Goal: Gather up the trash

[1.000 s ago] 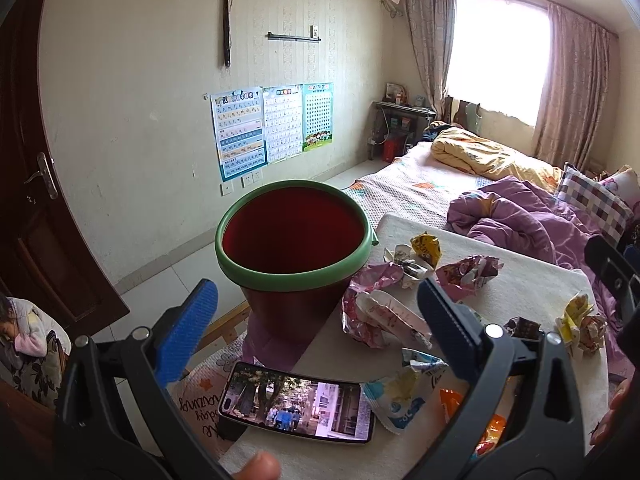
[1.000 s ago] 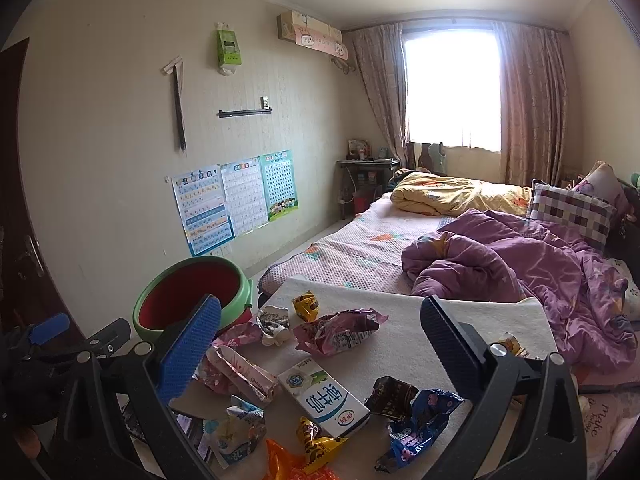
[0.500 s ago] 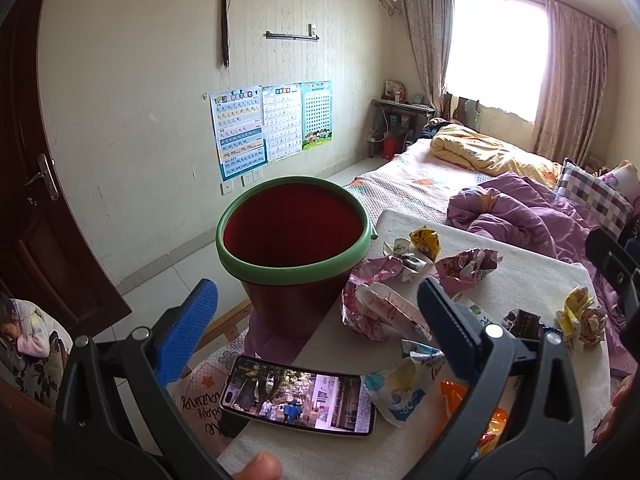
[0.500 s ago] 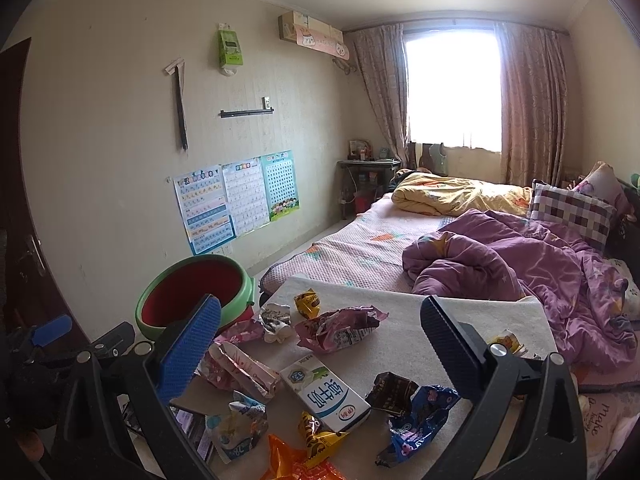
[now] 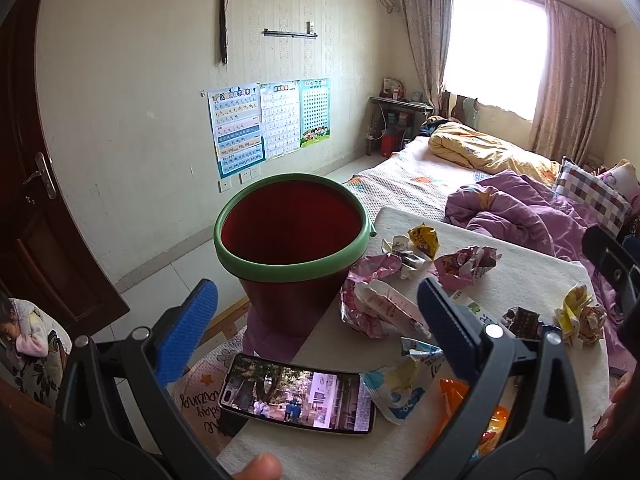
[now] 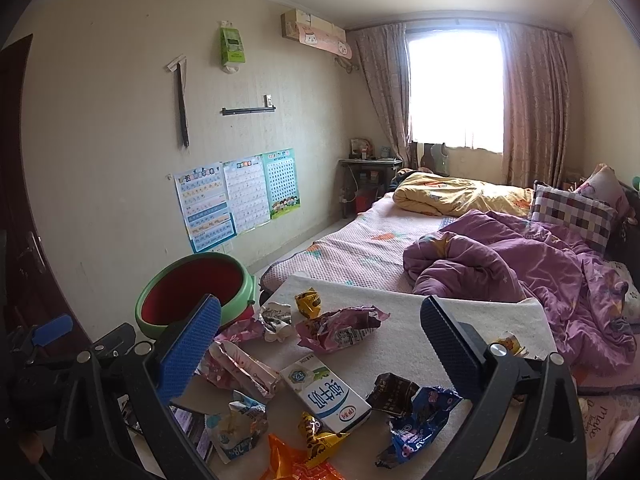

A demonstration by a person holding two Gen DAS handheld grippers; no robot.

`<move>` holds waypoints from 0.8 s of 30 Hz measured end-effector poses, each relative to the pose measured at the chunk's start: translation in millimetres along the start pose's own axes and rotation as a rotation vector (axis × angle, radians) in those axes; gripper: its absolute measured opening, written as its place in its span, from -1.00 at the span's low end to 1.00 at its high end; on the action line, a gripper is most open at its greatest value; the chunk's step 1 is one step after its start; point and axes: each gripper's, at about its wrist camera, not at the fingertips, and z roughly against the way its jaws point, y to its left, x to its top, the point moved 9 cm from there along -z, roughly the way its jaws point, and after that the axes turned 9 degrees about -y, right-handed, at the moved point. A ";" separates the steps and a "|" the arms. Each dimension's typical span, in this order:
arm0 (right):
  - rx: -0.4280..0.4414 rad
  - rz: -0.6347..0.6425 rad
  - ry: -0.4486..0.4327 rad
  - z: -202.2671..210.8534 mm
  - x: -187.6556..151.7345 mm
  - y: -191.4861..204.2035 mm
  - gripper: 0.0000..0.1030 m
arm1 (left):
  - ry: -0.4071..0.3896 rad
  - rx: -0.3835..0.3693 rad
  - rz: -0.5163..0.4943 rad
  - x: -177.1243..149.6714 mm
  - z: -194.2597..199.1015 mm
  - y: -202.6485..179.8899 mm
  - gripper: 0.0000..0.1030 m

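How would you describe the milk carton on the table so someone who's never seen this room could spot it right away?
Start at the red bucket with the green rim beside the white-topped table, then scan across the litter toward the near edge. Among the crumpled wrappers lies the milk carton, flat on its side. It is the only boxy, uncrushed item: white with blue characters and a green end.

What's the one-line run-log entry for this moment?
phase: pre-grasp | left gripper: open, empty | right gripper: open, empty | wrappers, milk carton: on table | red bucket: no trash visible
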 end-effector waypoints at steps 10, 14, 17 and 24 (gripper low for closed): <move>-0.013 -0.011 0.018 -3.2 -6.7 -7.6 0.87 | 0.007 -0.002 -0.004 -1.7 -2.5 -2.7 0.90; -0.006 -0.012 0.025 -7.2 -9.6 -7.9 0.87 | 0.010 0.004 -0.014 -3.6 -2.3 -1.4 0.90; -0.003 -0.011 0.029 -10.4 -10.3 -9.0 0.87 | 0.013 0.008 -0.025 -4.6 -4.2 -1.1 0.90; -0.010 0.008 0.039 -8.9 -17.6 -30.7 0.87 | 0.001 -0.016 -0.038 -9.2 -6.9 -12.7 0.90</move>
